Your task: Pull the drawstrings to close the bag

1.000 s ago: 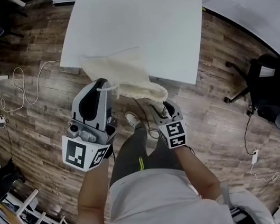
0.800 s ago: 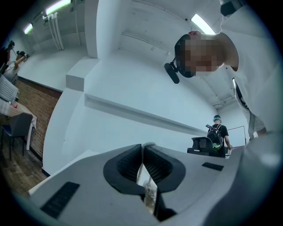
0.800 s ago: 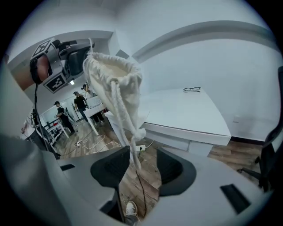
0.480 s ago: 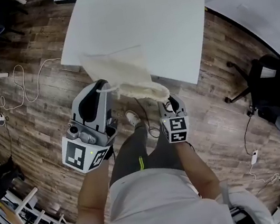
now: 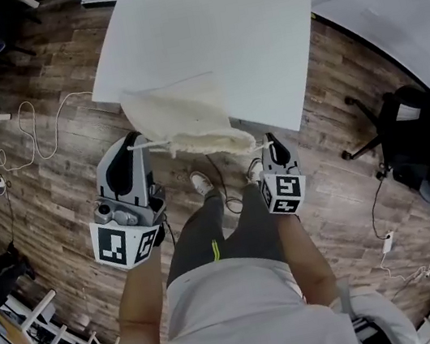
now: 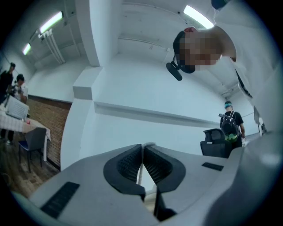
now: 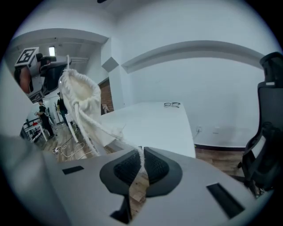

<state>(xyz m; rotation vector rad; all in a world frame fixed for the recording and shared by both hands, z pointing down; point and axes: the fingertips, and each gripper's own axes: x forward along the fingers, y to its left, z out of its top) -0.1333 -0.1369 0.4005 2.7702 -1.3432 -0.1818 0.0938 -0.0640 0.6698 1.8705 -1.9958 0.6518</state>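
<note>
Cream cloth bag (image 5: pixel 186 123) is sagging off the table (image 5: pixel 257 36) at 6 o'clock. Left gripper (image 5: pixel 138 144) is pinching a ropy cord (image 5: pixel 157 145); right gripper (image 5: pixel 269 143), just closing, is clamping the other cord (image 7: pixel 108 129).

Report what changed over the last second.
The right claw has just been closing and now pinches a white drawstring, moving outward to the right. The left claw shifted left, still clamped on its cord. The cream cloth bag stays draped off the white table.

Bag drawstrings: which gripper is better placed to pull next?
Probably right. The right gripper has just been closing its jaws on a drawstring that runs straight to the mouth of the bag; the left gripper holds the other cord taut.
</note>
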